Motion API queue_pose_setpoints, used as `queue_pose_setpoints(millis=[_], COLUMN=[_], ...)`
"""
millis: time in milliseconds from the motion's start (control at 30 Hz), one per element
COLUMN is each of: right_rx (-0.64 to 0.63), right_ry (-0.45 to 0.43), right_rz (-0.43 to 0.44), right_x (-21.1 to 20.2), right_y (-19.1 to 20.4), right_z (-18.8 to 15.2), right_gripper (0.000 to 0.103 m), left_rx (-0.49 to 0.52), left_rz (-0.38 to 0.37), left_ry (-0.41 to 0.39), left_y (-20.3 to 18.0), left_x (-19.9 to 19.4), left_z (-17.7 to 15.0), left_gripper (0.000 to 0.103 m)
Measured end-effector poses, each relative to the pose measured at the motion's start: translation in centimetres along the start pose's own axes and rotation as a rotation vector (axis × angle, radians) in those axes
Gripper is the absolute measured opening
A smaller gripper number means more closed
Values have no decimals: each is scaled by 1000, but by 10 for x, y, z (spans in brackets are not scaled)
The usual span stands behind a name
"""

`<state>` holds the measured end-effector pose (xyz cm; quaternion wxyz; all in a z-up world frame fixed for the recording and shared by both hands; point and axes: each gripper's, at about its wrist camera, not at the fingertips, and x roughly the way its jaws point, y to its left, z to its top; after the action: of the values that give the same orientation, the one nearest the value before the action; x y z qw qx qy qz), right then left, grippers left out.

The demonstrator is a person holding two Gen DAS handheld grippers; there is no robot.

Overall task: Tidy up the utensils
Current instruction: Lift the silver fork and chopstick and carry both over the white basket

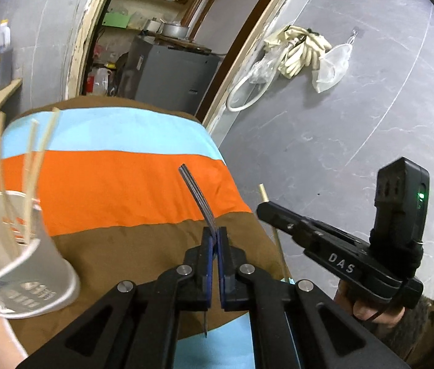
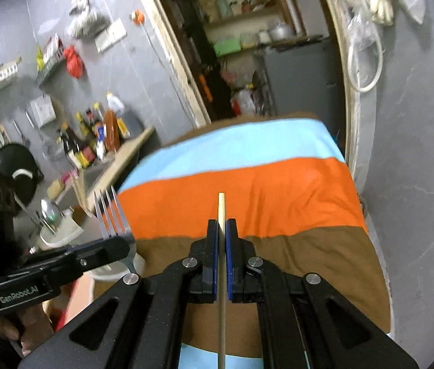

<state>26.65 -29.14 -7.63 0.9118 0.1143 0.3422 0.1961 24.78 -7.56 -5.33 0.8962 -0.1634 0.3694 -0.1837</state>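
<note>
A silver metal fork (image 1: 197, 196) is clamped in the left gripper (image 1: 214, 240), tines raised over the striped blue, orange and brown cloth (image 1: 109, 184). A pale wooden chopstick (image 2: 221, 215) is pinched by the right gripper (image 2: 222, 230) — above that cloth too. 3 chopsticks (image 1: 29, 166) are seen in a white slotted plastic holder (image 1: 17, 276) at the left.

Striped cloth (image 1: 109, 184) running sky blue, bright orange, then brown, with more blue at the near edge. Silver fork (image 1: 197, 198) sits between blue pads (image 1: 207, 246) on a black left gripper (image 1: 215, 236), pale wooden chopstick (image 2: 221, 212) in the black right gripper (image 2: 221, 230). White cup (image 1: 32, 279) with pale sticks, against a grey marbled wall (image 1: 355, 107).
</note>
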Motion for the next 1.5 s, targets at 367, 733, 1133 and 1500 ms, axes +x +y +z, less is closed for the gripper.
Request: queue_pose_setpoints(millis=[367, 733, 1133, 1500], right_rx=[-11, 8, 16, -21], right_ry=[-155, -392, -494, -509], right_rz=[65, 202, 269, 185], right_x=[-28, -26, 14, 49], right_y=[71, 138, 197, 218], right_z=[8, 30, 53, 44], right_gripper=[4, 4, 4, 4], left_rx=[10, -49, -124, -140], left_rz=[-11, 84, 230, 311], left_ry=[-127, -274, -375, -373], left_y=[27, 85, 145, 173], left_x=[-79, -160, -208, -199], left_z=[15, 32, 40, 40], left_gripper=[3, 3, 3, 3])
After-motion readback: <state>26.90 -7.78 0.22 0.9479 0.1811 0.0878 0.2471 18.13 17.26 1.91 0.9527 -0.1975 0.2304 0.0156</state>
